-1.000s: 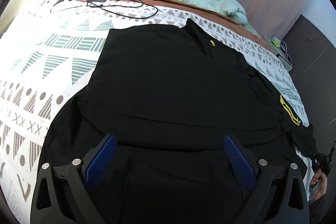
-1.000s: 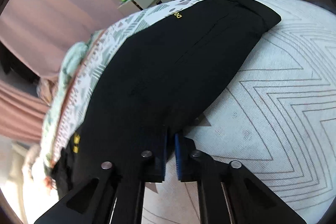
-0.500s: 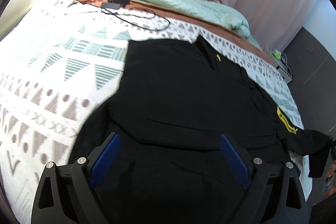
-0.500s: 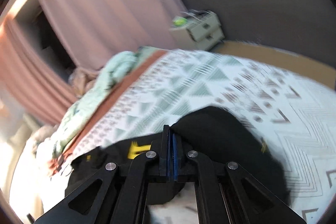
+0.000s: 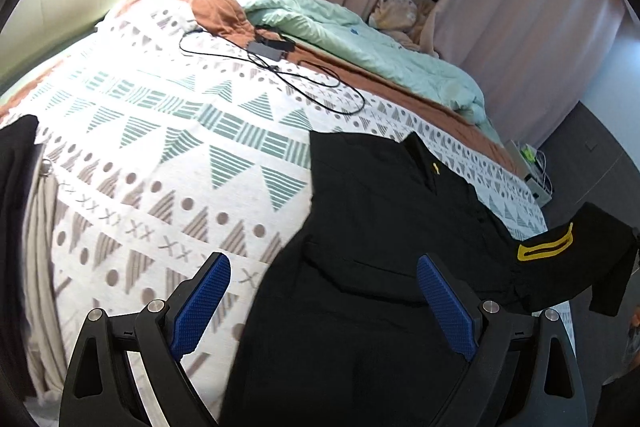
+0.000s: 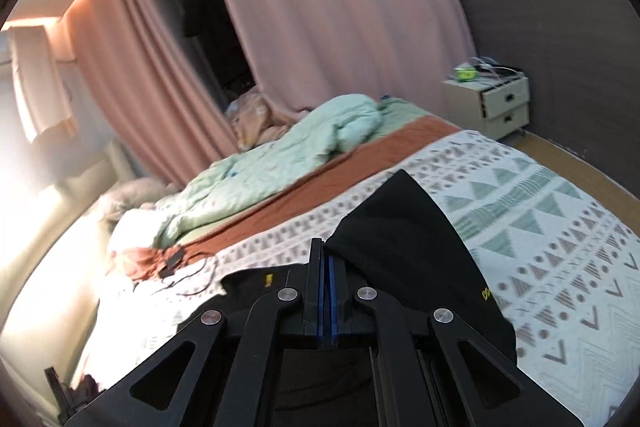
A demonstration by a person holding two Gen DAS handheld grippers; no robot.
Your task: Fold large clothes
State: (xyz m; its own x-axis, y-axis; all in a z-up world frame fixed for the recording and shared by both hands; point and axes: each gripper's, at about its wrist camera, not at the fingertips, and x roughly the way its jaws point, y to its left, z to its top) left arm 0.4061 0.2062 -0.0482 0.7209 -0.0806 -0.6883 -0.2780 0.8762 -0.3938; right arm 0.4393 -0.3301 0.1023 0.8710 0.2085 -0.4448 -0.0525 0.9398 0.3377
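A large black garment (image 5: 380, 267) with yellow markings lies spread on the patterned bedspread (image 5: 180, 155). My left gripper (image 5: 324, 303) is open and empty, hovering over the garment's near left edge. My right gripper (image 6: 325, 279) is shut on a black sleeve (image 6: 404, 227) of the garment and holds it lifted above the bed. In the left wrist view the raised sleeve (image 5: 568, 263) hangs in the air at the right, with a yellow outline on it.
A black charger and cable (image 5: 272, 51) lie on the bedspread at the far side. A mint duvet (image 5: 360, 47) is bunched along the far edge. A white nightstand (image 6: 496, 99) stands past the bed. Pink curtains (image 6: 340, 7) hang behind.
My right gripper has lifted the sleeve off the bed and swung it up and over toward the garment's body. My left gripper has shifted left, over the garment's left edge.
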